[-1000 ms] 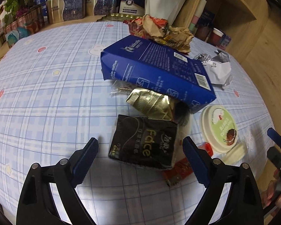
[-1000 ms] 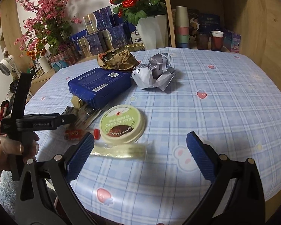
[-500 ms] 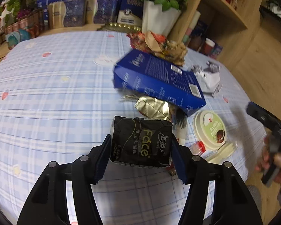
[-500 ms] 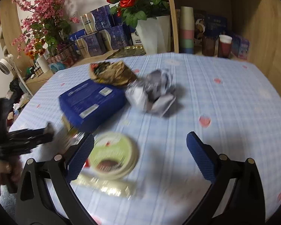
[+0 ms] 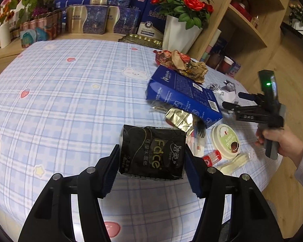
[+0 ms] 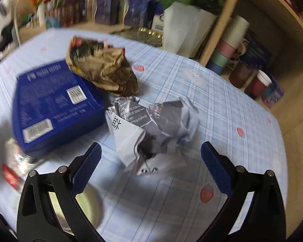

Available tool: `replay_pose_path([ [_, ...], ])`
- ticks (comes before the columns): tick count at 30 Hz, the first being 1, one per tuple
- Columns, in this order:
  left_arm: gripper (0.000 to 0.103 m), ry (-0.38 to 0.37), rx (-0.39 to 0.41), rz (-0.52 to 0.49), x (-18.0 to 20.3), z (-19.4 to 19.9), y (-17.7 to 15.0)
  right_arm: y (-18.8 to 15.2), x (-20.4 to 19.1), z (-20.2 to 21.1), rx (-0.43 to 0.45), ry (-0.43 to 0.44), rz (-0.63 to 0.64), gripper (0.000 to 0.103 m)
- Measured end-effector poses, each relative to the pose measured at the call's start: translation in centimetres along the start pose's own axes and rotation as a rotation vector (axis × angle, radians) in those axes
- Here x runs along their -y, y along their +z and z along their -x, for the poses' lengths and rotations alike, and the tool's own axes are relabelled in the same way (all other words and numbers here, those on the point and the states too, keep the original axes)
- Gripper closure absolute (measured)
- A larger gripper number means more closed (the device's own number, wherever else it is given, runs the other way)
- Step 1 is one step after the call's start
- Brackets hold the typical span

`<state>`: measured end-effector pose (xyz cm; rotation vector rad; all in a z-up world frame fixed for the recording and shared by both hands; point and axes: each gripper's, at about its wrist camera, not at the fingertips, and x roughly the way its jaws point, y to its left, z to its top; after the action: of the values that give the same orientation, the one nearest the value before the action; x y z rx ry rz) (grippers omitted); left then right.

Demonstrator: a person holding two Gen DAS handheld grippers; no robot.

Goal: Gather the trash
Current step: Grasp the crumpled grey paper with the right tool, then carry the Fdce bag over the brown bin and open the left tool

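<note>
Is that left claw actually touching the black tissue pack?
Touching. The left wrist view shows the left gripper with both blue pads pressed against the sides of the black tissue pack.

A tissue pack (image 5: 152, 153) is sitting nearest on the counter (image 5: 66, 100). A box (image 5: 181, 92) is lying right and farther, with crumpled paper (image 5: 181, 62) lying behind it.

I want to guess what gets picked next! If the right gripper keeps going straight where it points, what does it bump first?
Most likely the crumpled grey printed paper: it lies dead ahead between the open right gripper fingers, though depth is hard to judge.
</note>
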<state>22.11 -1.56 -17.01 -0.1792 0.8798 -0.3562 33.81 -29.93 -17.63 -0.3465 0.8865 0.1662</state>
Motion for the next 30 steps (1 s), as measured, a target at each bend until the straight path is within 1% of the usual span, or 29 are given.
replay_pose_path([
  [2,0.044,0.007,-0.002,0.002,-0.3,0.1,-0.2,0.3,-0.1,-1.1,-0.024,-0.016,0.005,0.006],
  [6,0.044,0.017,-0.006,0.016,-1.0,0.3,-0.5,1.0,0.4,-2.1,-0.046,-0.009,-0.062,0.006],
  [7,0.044,0.018,-0.006,0.018,-1.1,0.4,-0.6,1.0,0.5,-2.4,-0.059,-0.007,-0.077,0.011],
  [8,0.044,0.019,-0.005,0.019,-1.1,0.5,-0.7,1.0,0.5,-2.5,-0.062,0.005,-0.08,0.021],
  [9,0.044,0.02,-0.002,0.019,-1.2,0.7,-0.7,1.0,0.4,-2.4,-0.062,0.023,-0.076,0.036],
  [11,0.044,0.019,0.001,0.018,-1.2,0.9,-0.8,1.0,0.2,-2.2,-0.066,0.024,-0.067,0.037],
  [21,0.044,0.009,0.007,0.007,-0.4,2.2,-1.8,-0.2,0.6,2.0,0.019,0.058,-0.13,0.038],
  [30,0.044,-0.003,0.027,-0.022,0.9,4.7,-3.4,-2.8,-1.1,6.7,0.073,0.108,-0.157,0.038],
])
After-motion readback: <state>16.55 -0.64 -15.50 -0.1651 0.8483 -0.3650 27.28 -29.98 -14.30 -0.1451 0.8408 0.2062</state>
